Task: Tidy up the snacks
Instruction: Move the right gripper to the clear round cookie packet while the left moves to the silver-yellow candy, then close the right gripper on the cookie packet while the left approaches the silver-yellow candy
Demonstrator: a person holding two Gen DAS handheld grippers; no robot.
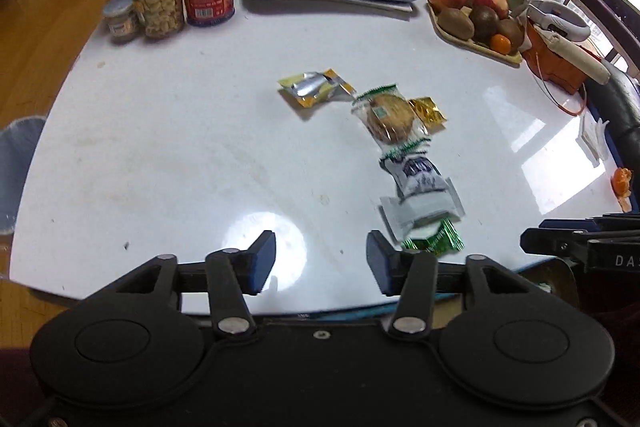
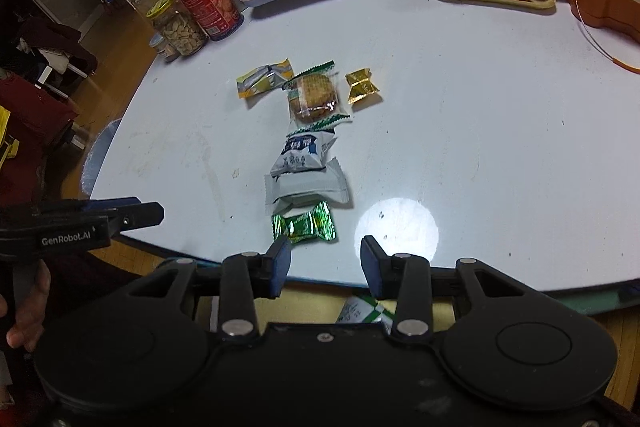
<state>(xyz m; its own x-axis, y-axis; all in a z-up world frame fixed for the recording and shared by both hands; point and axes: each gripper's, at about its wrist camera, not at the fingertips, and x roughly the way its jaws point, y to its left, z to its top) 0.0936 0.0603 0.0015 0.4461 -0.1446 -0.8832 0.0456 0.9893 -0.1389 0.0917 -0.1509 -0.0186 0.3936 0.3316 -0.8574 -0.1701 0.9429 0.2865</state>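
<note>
Left gripper [image 1: 321, 263] held low at the near edge of the white table [image 1: 160, 147], aimed forward, jaws wide, empty. Right gripper [image 2: 326, 265] in the same pose, jaws wide, empty, left fingertip just short of the green candy [image 2: 304, 225].

Landmark: cookie pack [image 2: 314, 99]. Yellow-silver wrapper [image 2: 264, 78] to its left, touching at one corner. Gold candy [image 2: 362, 86] just to its right. Toward the grippers from it: blue-white pack [image 2: 304, 151], white pack [image 2: 306, 185], green candy. This chain overlaps, its long axis running near-to-far. Green candy lies crosswise.
</note>
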